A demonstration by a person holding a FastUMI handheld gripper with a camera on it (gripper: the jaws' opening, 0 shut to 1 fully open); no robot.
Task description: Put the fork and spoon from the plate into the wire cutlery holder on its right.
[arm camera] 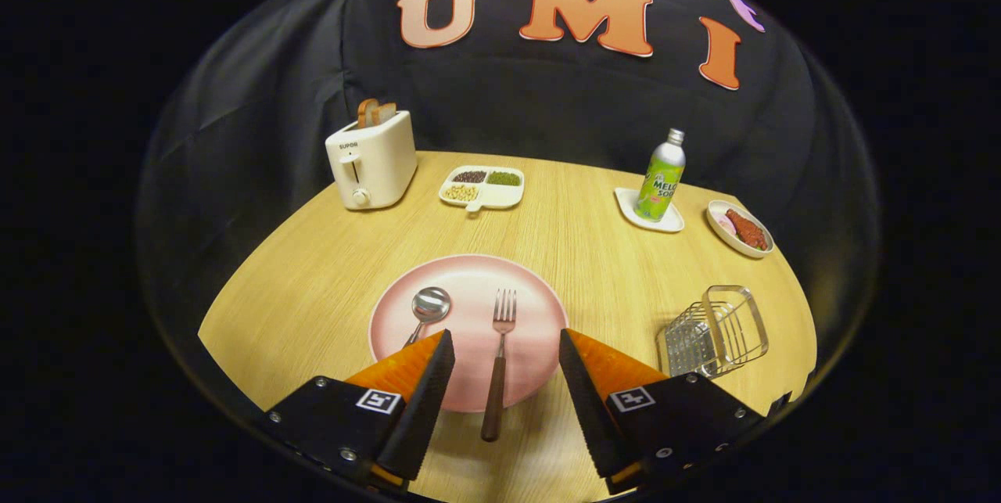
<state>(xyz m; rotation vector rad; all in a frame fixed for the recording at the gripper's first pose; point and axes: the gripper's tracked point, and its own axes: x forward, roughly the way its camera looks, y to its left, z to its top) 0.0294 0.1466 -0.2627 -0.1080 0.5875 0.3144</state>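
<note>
Gripper (504,346) released, fingers spread wide above the near rim of the pink plate (539,307).
Fork (498,362) lies between the fingers, handle overhanging the rim; spoon (427,309) just ahead of one finger; wire cutlery holder (715,331) empty, beside the plate.

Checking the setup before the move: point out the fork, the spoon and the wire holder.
fork (500,346): gripper view, on its neck between the open fingers.
spoon (431,304): gripper view, on its bowl, on the plate.
wire holder (715,331): gripper view, on its wire side, right of the plate.
</note>
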